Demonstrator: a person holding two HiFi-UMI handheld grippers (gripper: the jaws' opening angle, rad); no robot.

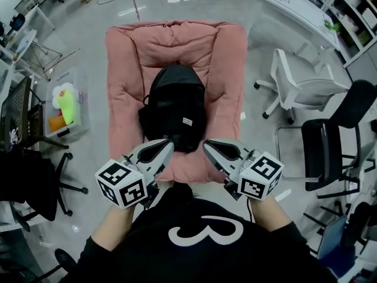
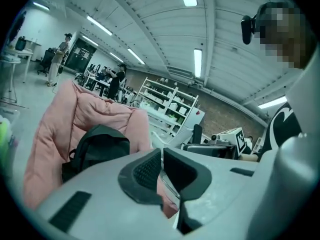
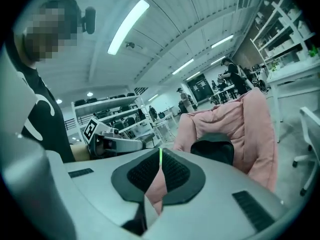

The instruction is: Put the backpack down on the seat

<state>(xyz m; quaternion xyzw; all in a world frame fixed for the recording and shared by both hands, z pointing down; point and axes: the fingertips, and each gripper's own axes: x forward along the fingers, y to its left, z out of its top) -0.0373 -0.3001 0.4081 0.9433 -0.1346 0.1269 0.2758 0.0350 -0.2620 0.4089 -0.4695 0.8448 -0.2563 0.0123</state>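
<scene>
The black backpack point(image 1: 174, 108) rests upright on the pink cushioned seat point(image 1: 123, 69), leaning against its padded back. It also shows in the left gripper view as the backpack point(image 2: 97, 146) on the pink seat point(image 2: 55, 129), and in the right gripper view as the backpack point(image 3: 215, 151) against the seat point(image 3: 255, 124). My left gripper point(image 1: 169, 142) is near the seat's front edge, shut with nothing between its pads. My right gripper point(image 1: 206, 143) is beside it, also shut and empty. Both are clear of the backpack, pulled back toward my body.
A white office chair point(image 1: 300, 87) and a black chair point(image 1: 330, 140) stand to the right of the seat. A clear bin with toys point(image 1: 65, 105) and a black chair point(image 1: 29, 175) are on the left. Shelving point(image 1: 347, 10) lines the far right. People stand in the distance.
</scene>
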